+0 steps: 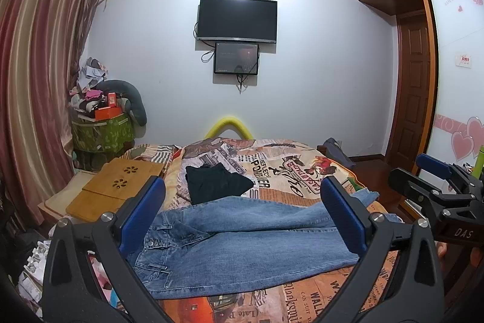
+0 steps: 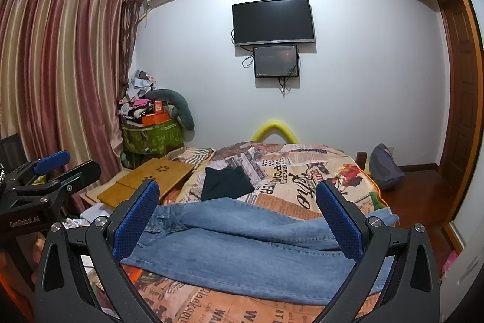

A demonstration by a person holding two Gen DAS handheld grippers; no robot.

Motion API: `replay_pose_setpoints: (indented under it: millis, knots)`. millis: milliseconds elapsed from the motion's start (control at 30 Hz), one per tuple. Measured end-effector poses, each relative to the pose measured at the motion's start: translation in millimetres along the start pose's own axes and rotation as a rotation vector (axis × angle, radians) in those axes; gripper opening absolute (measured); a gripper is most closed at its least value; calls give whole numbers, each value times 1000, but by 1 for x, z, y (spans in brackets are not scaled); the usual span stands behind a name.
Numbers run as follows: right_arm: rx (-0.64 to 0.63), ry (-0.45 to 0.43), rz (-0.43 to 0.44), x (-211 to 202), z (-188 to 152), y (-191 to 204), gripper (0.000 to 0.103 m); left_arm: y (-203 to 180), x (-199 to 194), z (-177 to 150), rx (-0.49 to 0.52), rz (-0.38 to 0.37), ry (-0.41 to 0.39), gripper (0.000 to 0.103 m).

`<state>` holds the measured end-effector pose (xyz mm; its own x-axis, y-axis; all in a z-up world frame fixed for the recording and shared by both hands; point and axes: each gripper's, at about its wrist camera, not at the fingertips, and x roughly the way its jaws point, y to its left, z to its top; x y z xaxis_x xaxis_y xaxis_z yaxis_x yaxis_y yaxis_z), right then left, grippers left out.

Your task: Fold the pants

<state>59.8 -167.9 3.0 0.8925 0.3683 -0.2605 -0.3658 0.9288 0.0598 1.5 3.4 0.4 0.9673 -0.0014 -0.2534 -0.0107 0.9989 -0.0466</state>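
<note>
A pair of blue jeans point(image 1: 242, 244) lies flat across the near end of the bed, waistband to the left and leg ends to the right; the right wrist view shows the jeans point(image 2: 248, 250) the same way. My left gripper point(image 1: 242, 202) hovers above them, open, with nothing between its blue pads. My right gripper point(image 2: 239, 199) is likewise open and empty above the jeans. Each gripper shows at the edge of the other's view: the right gripper point(image 1: 435, 171) at the far right, the left gripper point(image 2: 60, 162) at the far left.
The bed carries a newspaper-print cover point(image 1: 281, 171). A folded black garment point(image 1: 214, 183) lies beyond the jeans. A bamboo lap desk point(image 1: 118, 183) sits left of the bed, with a piled green bin point(image 1: 103, 132) behind it. A grey backpack point(image 2: 387, 168) stands on the floor at right.
</note>
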Motion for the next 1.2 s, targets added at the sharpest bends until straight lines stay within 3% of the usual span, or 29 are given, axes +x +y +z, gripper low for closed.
replay_pose_setpoints:
  millis: [1200]
  knots:
    - [7, -3, -6, -3, 0, -11, 103, -4, 1, 2, 4, 4, -3, 103]
